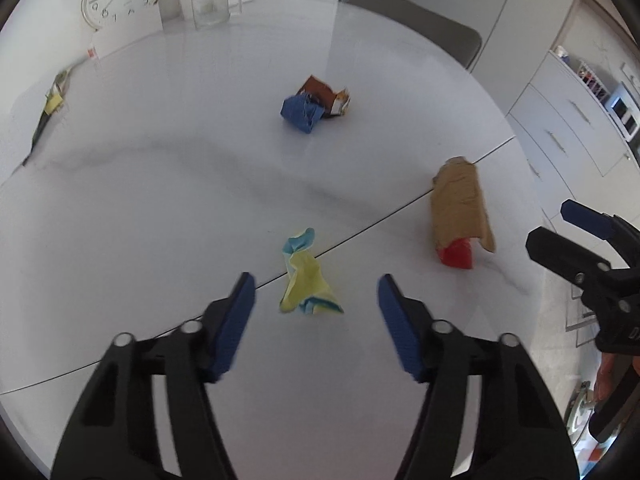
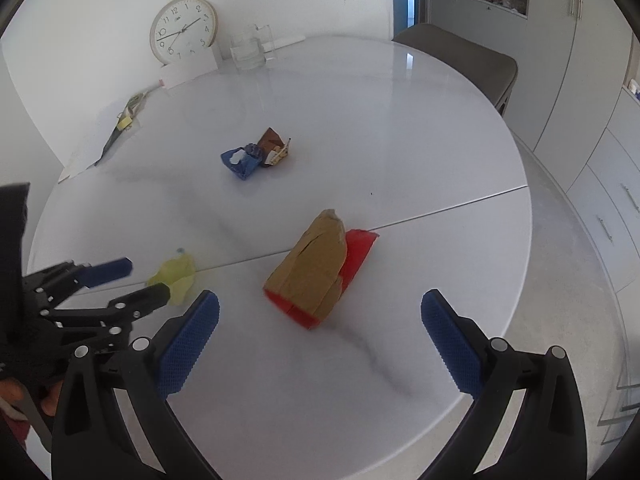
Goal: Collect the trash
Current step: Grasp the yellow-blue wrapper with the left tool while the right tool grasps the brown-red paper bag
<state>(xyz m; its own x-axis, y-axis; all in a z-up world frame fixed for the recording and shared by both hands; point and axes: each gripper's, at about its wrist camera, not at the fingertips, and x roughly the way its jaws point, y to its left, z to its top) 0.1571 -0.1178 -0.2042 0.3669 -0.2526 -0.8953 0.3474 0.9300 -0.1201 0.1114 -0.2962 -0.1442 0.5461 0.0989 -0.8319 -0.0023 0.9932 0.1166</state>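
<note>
Wrapper (image 1: pixel 308 280) near table (image 1: pixel 160 220) edge – carton (image 1: pixel 460 212) right, scraps (image 1: pixel 314 106) behind

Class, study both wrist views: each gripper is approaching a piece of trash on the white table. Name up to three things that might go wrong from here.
1. The yellow and blue wrapper is thin and lies flat, so the open left gripper may pinch only a corner or scrape the table.
2. The brown paper only drapes over the red carton; the open right gripper may lift one and drop the other.
3. The two grippers work close together and might collide.
</note>
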